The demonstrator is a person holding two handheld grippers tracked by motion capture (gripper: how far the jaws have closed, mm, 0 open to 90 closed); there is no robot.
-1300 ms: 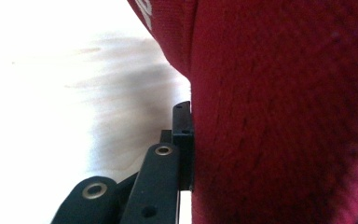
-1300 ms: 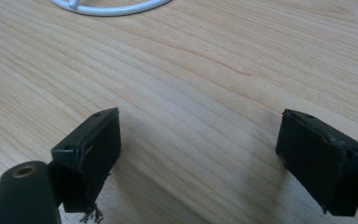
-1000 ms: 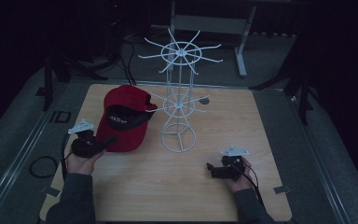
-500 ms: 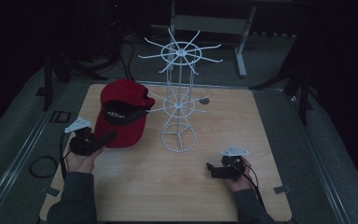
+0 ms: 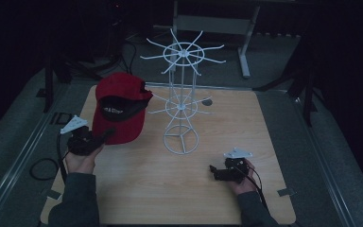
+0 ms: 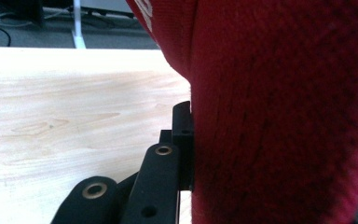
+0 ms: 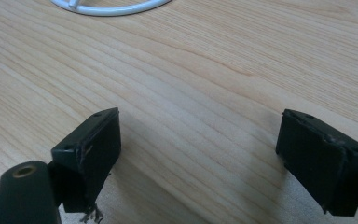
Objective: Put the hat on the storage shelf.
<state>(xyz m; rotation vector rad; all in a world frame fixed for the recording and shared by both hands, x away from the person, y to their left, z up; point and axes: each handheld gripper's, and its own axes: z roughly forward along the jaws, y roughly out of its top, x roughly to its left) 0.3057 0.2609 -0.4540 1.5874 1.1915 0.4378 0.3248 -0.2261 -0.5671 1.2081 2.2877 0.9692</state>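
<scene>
Your left claw pinched the woven red baseball cap at the wooden desk's left, near the white wire rack, while your right claw rested spread.

The person's left hand holds the left gripper at the near left, its jaws pointing right and away and closed, apparently pinching red fabric, though one jaw is hidden. The right hand holds the right gripper low at the near right, jaws pointing left and spread wide apart.
</scene>
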